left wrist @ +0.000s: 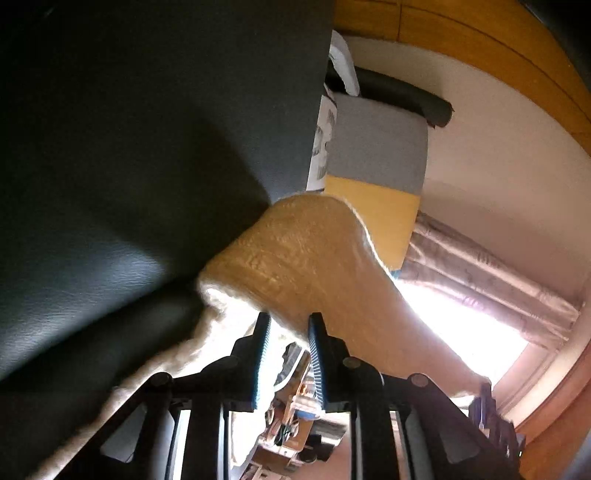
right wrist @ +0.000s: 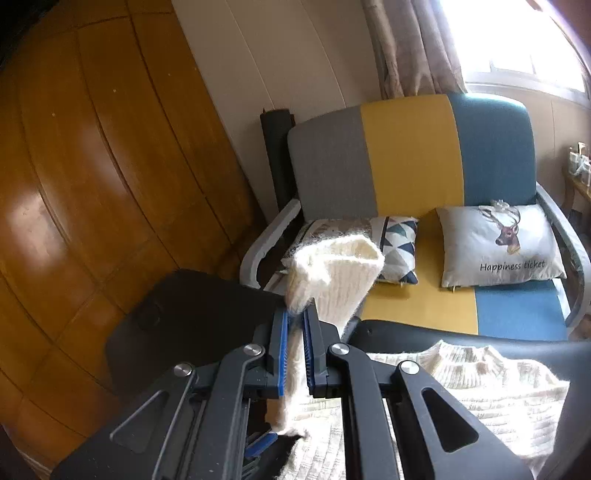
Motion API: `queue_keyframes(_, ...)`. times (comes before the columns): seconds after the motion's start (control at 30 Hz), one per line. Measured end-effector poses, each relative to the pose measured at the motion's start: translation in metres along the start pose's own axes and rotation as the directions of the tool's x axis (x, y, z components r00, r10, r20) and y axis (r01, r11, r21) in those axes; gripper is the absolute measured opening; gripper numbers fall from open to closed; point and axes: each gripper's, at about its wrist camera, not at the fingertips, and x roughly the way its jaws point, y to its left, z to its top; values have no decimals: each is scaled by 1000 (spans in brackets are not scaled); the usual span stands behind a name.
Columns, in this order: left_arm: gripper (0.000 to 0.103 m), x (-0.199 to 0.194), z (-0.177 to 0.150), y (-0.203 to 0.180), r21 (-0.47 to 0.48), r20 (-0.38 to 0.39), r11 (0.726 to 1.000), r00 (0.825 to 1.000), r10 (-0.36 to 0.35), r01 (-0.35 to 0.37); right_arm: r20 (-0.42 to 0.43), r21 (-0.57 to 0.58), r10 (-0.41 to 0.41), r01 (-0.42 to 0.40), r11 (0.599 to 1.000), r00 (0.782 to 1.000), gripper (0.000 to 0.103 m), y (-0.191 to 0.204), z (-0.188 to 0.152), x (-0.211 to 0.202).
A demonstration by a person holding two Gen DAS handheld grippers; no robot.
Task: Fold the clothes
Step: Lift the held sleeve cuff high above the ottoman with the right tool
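A cream knit sweater point(right wrist: 461, 387) lies spread on a black padded surface point(right wrist: 192, 314) at the lower right of the right wrist view. My right gripper point(right wrist: 295, 314) is shut on a folded strip of it. The cloth sticks out past the tips and hangs down below the pads. In the left wrist view, which is rolled on its side, the sweater point(left wrist: 295, 254) drapes over the fingertips of my left gripper point(left wrist: 290, 319). The jaws stand narrow, shut on the knit at the tips. From there the cloth stretches tight toward the lower right.
An armchair point(right wrist: 406, 155) with a grey, yellow and blue back stands behind the black surface. On it lie a deer cushion point(right wrist: 498, 243) and a triangle-patterned cushion point(right wrist: 400, 240). A black roll point(right wrist: 275, 155) leans beside it. Brown wood point(right wrist: 92, 166) fills the left; a bright window point(right wrist: 517, 33) is at top right.
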Motion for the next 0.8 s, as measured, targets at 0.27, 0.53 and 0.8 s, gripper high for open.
queue_keyframes(0.27, 18, 22, -10, -3, -33, 28, 999, 999, 27, -26, 77, 21, 22, -24, 1000, 997, 8, -13, 13, -37)
queue_keyframes(0.53, 19, 43, -16, -1, -48, 33, 996, 997, 77, -75, 86, 17, 40, -42, 999, 995, 8, -19, 16, -49)
queue_keyframes(0.8, 19, 39, -4, -4, 64, 79, 985, 985, 154, -160, 75, 10, 16, -17, 1000, 997, 8, -35, 11, -56)
